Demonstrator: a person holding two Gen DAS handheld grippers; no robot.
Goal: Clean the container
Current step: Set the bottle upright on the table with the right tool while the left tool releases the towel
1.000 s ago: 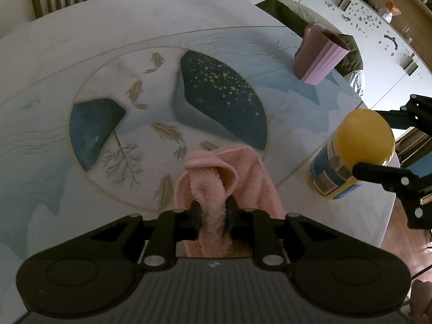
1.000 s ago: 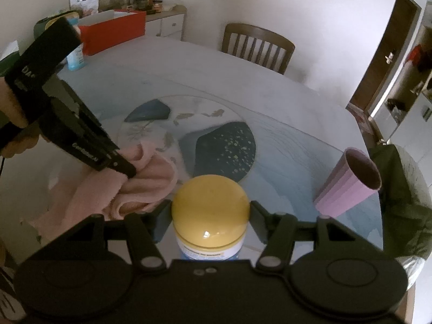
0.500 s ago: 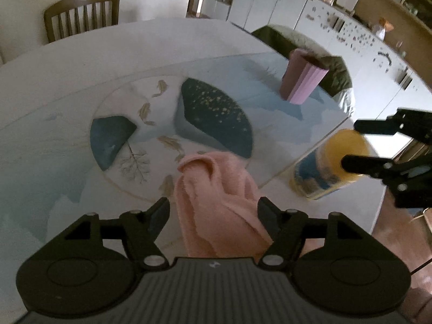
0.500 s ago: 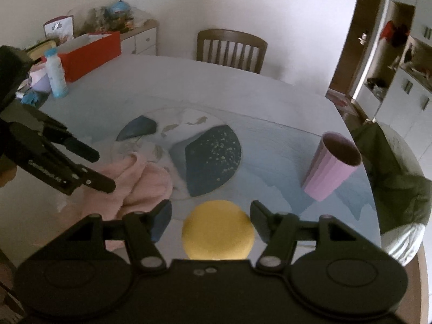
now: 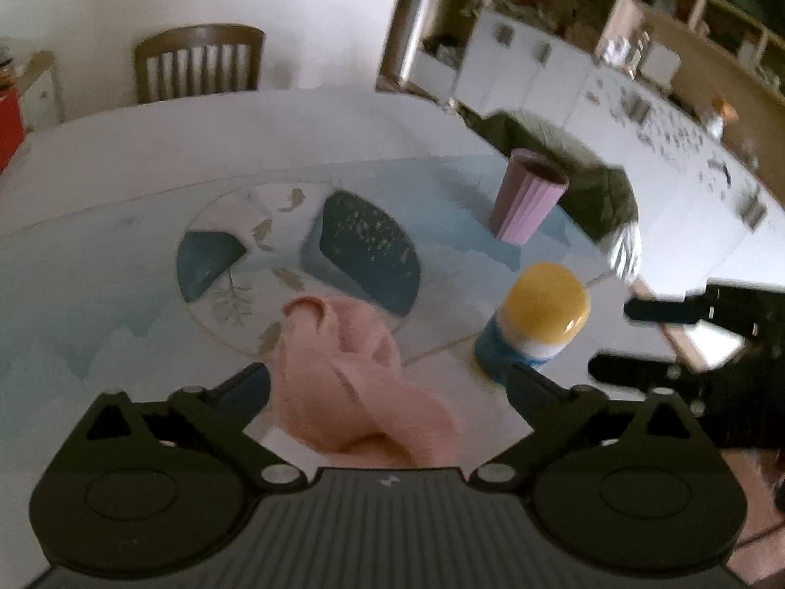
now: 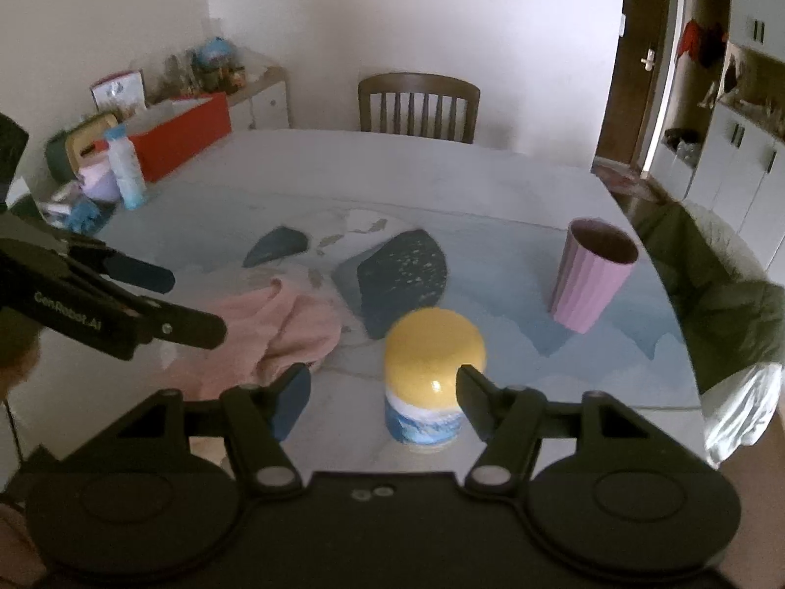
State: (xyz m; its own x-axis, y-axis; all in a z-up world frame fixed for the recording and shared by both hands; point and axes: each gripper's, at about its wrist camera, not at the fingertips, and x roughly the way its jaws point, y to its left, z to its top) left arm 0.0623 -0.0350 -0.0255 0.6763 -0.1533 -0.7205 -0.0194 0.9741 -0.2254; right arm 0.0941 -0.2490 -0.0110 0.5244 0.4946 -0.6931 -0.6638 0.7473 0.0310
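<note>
Patterned table (image 6: 490, 186): container (image 6: 431, 373) upright, cloth (image 6: 274, 324) loose; my left gripper (image 5: 387, 388) and right gripper (image 6: 382, 392) gape empty. Regrip squarely first.

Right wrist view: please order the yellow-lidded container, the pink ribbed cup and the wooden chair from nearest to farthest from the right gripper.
1. Yellow-lidded container: on the table just ahead of the open right gripper.
2. Pink ribbed cup: farther out, to the right.
3. Wooden chair: behind the table's far edge.
</note>
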